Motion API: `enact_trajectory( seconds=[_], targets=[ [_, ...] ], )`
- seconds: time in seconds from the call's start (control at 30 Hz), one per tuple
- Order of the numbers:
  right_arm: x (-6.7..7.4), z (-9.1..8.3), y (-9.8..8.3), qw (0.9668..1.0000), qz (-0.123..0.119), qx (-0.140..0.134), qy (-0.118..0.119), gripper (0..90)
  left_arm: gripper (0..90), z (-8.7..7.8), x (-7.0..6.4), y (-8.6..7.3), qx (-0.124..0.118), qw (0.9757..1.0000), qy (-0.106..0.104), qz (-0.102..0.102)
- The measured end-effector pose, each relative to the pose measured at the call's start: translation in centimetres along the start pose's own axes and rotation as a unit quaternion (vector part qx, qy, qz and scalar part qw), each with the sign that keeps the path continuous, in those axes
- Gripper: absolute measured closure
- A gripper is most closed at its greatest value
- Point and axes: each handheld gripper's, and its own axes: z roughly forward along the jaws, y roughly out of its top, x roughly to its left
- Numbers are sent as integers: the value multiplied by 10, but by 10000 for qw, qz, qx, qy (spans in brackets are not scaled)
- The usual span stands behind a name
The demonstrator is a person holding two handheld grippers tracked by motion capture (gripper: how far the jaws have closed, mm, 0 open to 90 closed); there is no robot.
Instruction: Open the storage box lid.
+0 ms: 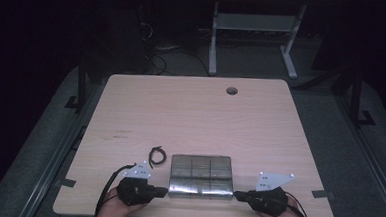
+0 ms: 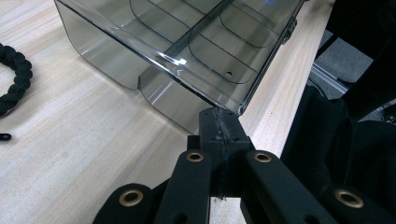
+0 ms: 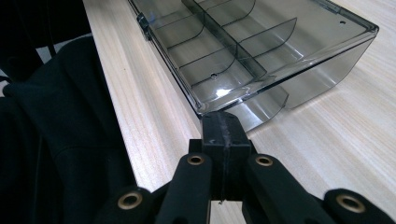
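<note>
With both pairs of my jaws pressed tight together and holding nothing, I have only two thin tips to work with. My left gripper (image 2: 219, 122) touches the near left corner of the clear box (image 2: 187, 42), and my right gripper (image 3: 223, 122) touches its near right corner. The clear box (image 1: 201, 175) sits flat at the near edge of the table (image 1: 190, 113), right between my two hands, and its lid looks down.

I think I am about to push or lift at these corners. That could go wrong. The plastic is smooth and shiny, so a tip could slip off the corner and poke the wood. If I push harder on one side, the box could spin. If I pull it toward me, it could slide off the edge, because the edge is very near.

A black cord (image 1: 155, 155) lies just beside the box on my left. If the box slides that way, it could bump the cord.
</note>
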Motion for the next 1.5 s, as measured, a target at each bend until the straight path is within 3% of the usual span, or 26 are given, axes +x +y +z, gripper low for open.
enact_trajectory(
  seconds=[0.07, 0.13, 0.17, 0.7, 1.5],
  targets=[
    [-1, 0, 0, 9999, 33, -127, 98, 900, 900, -1, 1, 1, -134, 9998, -170, -52],
    [0, -2, 3, 9997, 34, -213, 131, 900, 900, -1, -1, 3, -115, 9999, -29, 44],
    [1, -1, 5, 9999, -21, -161, 24, 900, 900, -1, -1, 3, -126, 9999, -32, 38],
    [1, -1, 9, 9992, 23, -391, 68, 899, 900, -2, -4, 6, -420, 9991, -88, 60],
    [6, 6, 12, 9994, -75, -327, 108, 899, 900, -3, -7, 14, -738, 9970, -184, 109]
  ],
)
